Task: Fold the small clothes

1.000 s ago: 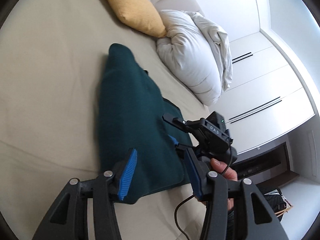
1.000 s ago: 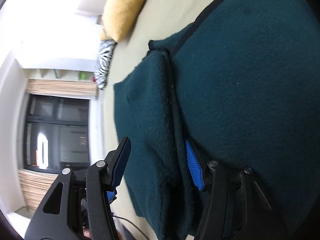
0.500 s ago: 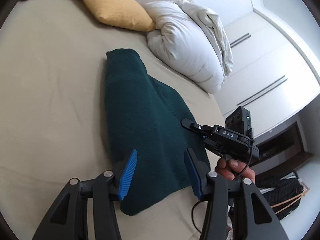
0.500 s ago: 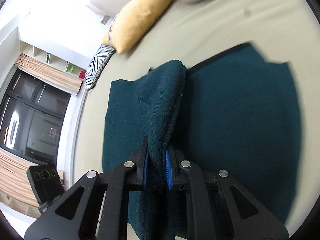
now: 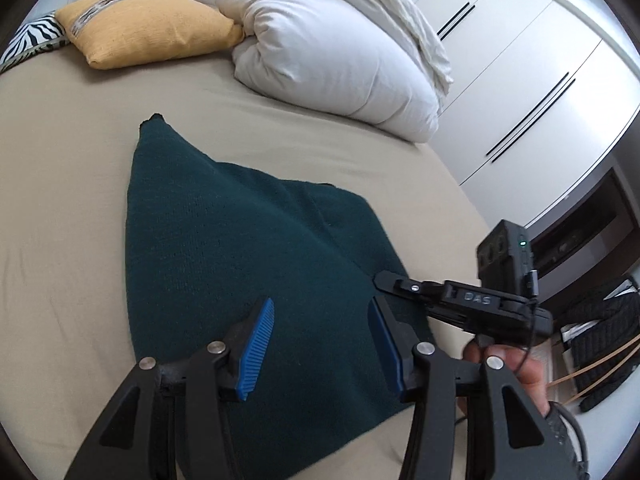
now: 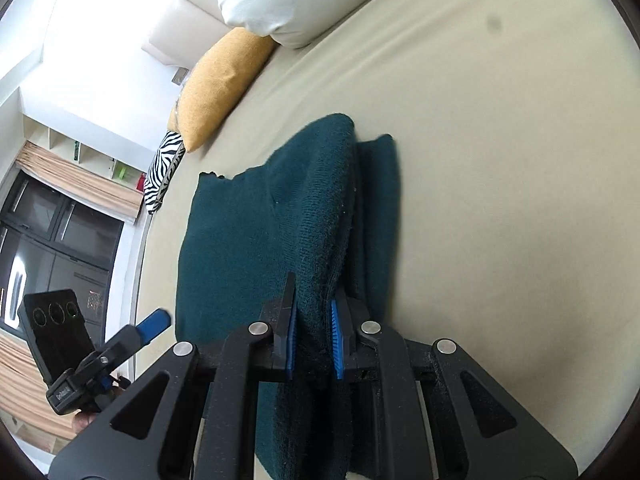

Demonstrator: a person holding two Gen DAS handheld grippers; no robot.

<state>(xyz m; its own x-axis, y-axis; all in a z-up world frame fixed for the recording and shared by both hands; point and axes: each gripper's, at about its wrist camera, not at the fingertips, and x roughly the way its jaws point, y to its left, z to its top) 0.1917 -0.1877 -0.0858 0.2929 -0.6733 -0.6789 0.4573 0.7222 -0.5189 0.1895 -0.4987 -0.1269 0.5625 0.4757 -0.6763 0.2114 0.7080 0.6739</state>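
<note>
A dark green knit garment (image 5: 240,260) lies on the beige bed sheet (image 5: 60,200). In the right wrist view one side of the garment (image 6: 240,240) is raised into a thick fold, and my right gripper (image 6: 314,320) is shut on that fold, both blue pads pressing the knit. My left gripper (image 5: 320,320) hovers open over the garment's near end with nothing between its pads. The right gripper (image 5: 390,282) also shows in the left wrist view at the garment's right edge, held by a hand. At the lower left of the right wrist view is the left gripper (image 6: 154,322).
A yellow cushion (image 5: 148,28), a zebra-striped cushion (image 5: 32,38) and a bundled white duvet (image 5: 340,60) lie at the head of the bed. White wardrobe doors (image 5: 520,80) stand to the right, with a dark bag (image 5: 600,340) on the floor.
My right gripper closed on the garment's folded edge and lifted it, drawing that side over the rest. Both grippers pulled back from the garment, and the left one rolled.
</note>
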